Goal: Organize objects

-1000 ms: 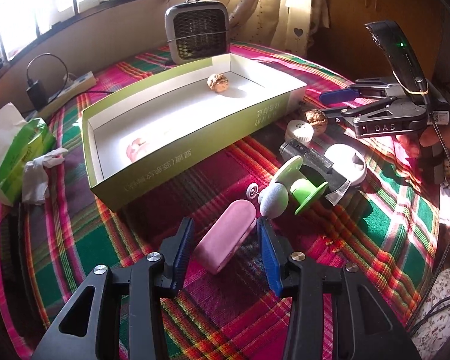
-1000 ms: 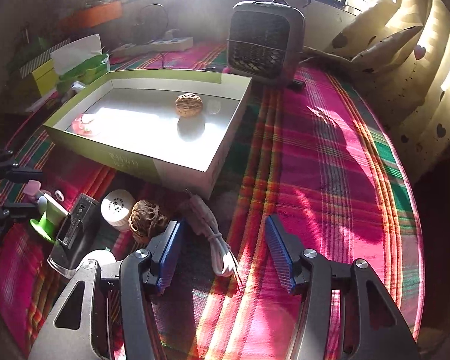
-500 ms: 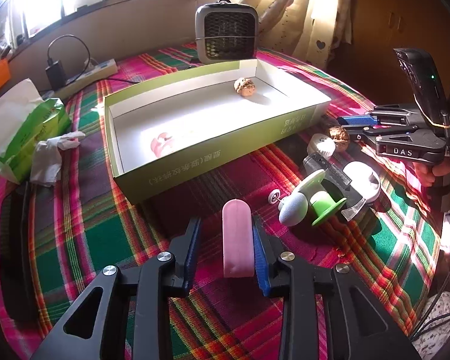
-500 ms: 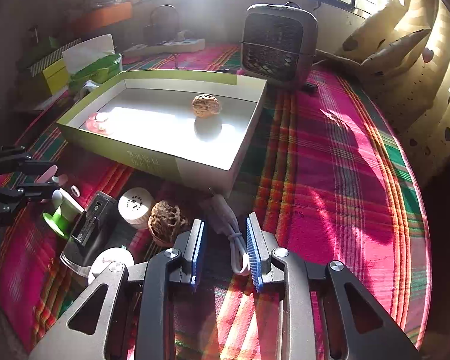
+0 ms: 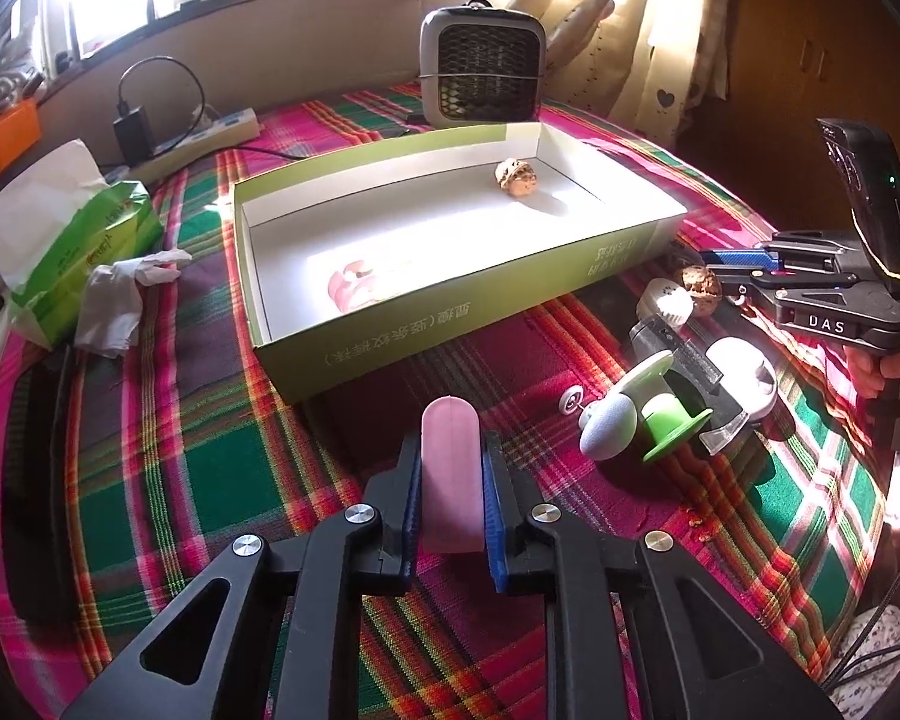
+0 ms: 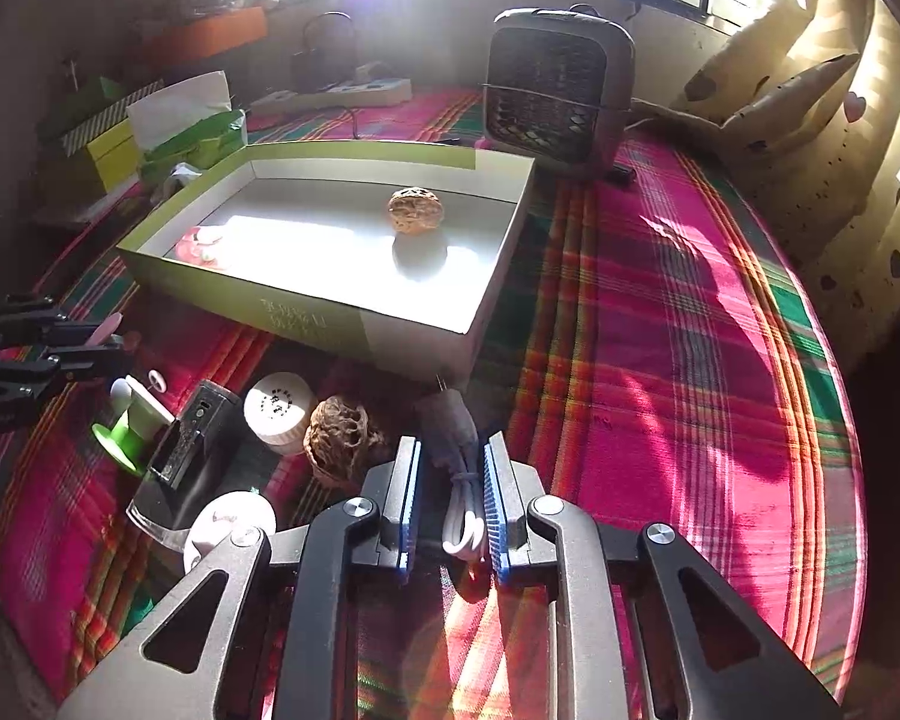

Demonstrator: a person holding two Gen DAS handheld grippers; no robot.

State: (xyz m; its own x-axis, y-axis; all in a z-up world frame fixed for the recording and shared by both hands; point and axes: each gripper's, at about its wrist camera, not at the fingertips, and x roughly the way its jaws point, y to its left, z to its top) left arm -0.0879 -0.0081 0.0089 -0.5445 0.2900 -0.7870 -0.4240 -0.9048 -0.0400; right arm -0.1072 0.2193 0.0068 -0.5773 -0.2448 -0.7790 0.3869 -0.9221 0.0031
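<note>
My left gripper (image 5: 450,468) is shut on a pink oblong case (image 5: 450,462) and holds it above the plaid cloth, in front of the green open box (image 5: 426,306). The box holds a walnut (image 5: 515,178) and a pink item (image 5: 348,288). My right gripper (image 6: 450,480) is shut on a coiled white cable (image 6: 459,480), right of a second walnut (image 6: 339,438) on the cloth. The right gripper also shows in the left wrist view (image 5: 744,267).
A white cap (image 6: 279,408), a black device (image 6: 192,450), a green-and-white spool (image 5: 654,402) and a white round case (image 5: 741,375) lie by the box. A small heater (image 5: 480,72) stands behind it. A tissue pack (image 5: 72,240) and power strip (image 5: 204,135) sit at left.
My left gripper closed on the pink case and lifted it. My right gripper closed on the white cable and lifted slightly.
</note>
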